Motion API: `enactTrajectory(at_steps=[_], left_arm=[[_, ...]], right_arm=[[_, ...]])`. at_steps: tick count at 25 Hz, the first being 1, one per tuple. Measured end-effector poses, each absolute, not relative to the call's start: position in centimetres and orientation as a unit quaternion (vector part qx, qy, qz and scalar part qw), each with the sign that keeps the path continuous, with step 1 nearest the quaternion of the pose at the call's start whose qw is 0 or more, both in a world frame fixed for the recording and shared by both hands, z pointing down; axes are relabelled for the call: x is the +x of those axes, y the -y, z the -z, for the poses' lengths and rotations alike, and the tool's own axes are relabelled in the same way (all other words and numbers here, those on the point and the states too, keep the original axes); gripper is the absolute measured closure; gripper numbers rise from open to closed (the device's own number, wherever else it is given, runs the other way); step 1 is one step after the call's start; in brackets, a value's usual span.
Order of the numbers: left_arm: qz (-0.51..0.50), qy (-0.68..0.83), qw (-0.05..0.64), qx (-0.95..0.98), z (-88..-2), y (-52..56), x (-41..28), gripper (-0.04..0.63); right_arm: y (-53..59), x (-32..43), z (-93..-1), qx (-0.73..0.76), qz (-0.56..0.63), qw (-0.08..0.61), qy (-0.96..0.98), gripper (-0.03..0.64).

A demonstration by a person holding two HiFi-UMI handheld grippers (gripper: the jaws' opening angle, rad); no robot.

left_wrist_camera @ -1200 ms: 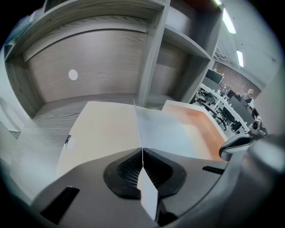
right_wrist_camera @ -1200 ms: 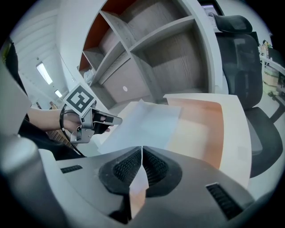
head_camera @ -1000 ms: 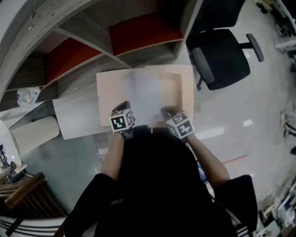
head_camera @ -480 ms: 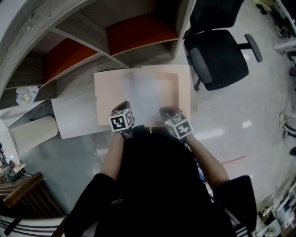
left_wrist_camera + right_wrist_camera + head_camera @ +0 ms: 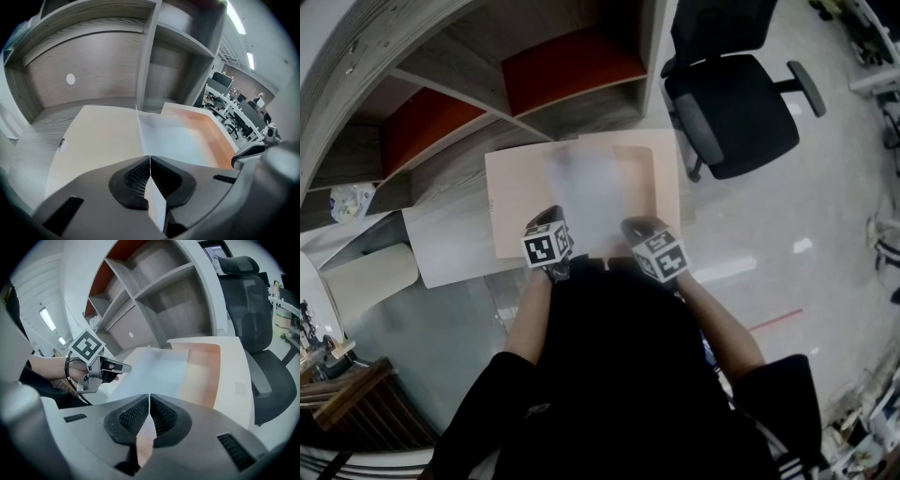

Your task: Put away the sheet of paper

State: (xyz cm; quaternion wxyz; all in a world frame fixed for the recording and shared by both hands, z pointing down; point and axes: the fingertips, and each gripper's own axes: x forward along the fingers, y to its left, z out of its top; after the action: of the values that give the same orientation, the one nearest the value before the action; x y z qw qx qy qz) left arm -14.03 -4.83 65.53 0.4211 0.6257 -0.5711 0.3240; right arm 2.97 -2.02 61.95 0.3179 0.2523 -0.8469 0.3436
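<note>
Sheet of paper (image 5: 598,192) unmoved over beige tray (image 5: 511,202) | left claw (image 5: 150,161) pinching its near edge | right claw (image 5: 149,401) likewise

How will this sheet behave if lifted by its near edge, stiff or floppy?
Probably floppy: the sheet of paper shows as a thin line in the left gripper, and both it and the right gripper pinch only the near edge, so the far end may sag. Likely light; quick moves could make it flutter.

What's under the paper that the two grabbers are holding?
An open peach box lies under the sheet of paper, its lid flap spread to the left. The paper covers the box's middle, so anything inside there is hidden.
</note>
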Motion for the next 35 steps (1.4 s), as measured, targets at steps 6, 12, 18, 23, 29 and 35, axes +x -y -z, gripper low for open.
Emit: enactTrajectory(at_steps=[6, 12, 18, 23, 29, 35], left_arm=[[-0.327, 0.561, 0.417, 0.636, -65.7, 5.4, -13.3, 0.549], [-0.334, 0.55, 0.411, 0.646, -65.8, 5.8, -12.8, 0.549], [-0.341, 0.537, 0.408, 0.655, -65.9, 6.1, -12.3, 0.549], [-0.345, 0.526, 0.403, 0.665, -65.9, 6.5, -11.7, 0.549], [-0.347, 0.516, 0.402, 0.672, -66.1, 6.6, -11.1, 0.549], [-0.35, 0.509, 0.393, 0.681, -65.8, 6.9, -10.7, 0.549]], right_arm=[[2.0, 3.5, -62.2, 0.266, -0.344, 0.313, 0.845, 0.592], [1.7, 3.8, -61.9, 0.277, -0.359, 0.308, 0.837, 0.592], [1.4, 3.9, -61.4, 0.29, -0.37, 0.3, 0.83, 0.592], [1.0, 4.1, -61.3, 0.303, -0.376, 0.294, 0.825, 0.592], [0.6, 4.7, -61.6, 0.317, -0.376, 0.29, 0.821, 0.592], [0.2, 5.0, -61.4, 0.328, -0.386, 0.281, 0.815, 0.592]])
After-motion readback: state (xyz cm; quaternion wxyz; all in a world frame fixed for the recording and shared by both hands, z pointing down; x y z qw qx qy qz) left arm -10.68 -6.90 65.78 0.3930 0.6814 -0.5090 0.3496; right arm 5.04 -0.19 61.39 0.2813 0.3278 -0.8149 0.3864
